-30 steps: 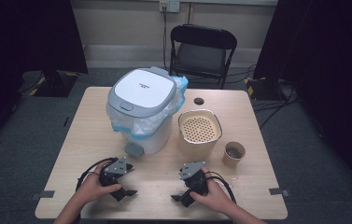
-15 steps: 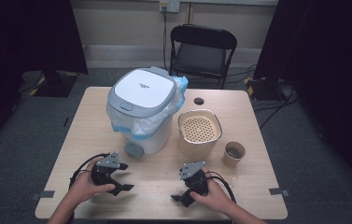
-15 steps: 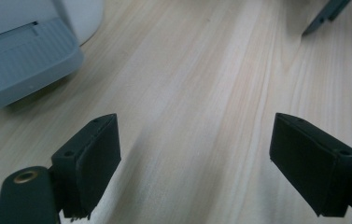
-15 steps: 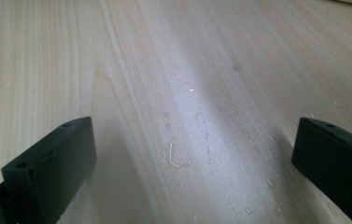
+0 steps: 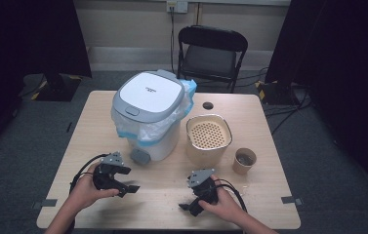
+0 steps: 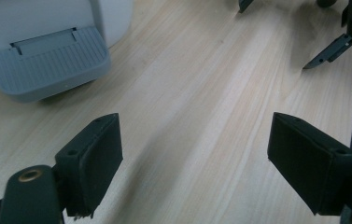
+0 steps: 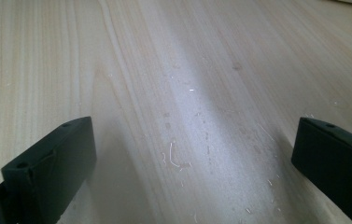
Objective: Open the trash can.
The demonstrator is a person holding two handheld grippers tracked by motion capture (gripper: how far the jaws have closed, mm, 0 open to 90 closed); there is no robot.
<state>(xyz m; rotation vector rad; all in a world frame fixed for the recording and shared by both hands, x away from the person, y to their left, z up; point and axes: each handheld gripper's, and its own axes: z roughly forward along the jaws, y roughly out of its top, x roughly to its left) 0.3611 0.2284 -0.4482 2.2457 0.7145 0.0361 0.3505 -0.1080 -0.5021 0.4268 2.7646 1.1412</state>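
My left gripper point(image 5: 129, 188) hovers just above the wooden table point(image 5: 269, 195) at the front left, held in a hand. Its jaws have just been closing a little, and they stand open over bare wood in the left gripper view point(image 6: 194, 154). Ahead of it is the grey foot pedal point(image 6: 47, 63) of a white pedal bin point(image 5: 150, 114) with a grey lid and a plastic liner. My right gripper point(image 5: 187, 208) rests near the front edge, open, with only scratched wood between its jaws point(image 7: 192, 158). Its jaw tips point(image 6: 332, 46) appear far off in the left gripper view.
A beige tub with a perforated insert point(image 5: 209, 136) stands right of the bin. A small paper cup point(image 5: 244, 161) sits beside it. A cable hole point(image 5: 207, 105) is in the table's far side, and a black folding chair point(image 5: 211, 53) stands behind.
The left hand has lifted its gripper off the table and shifted it slightly left. The right gripper has stayed put.
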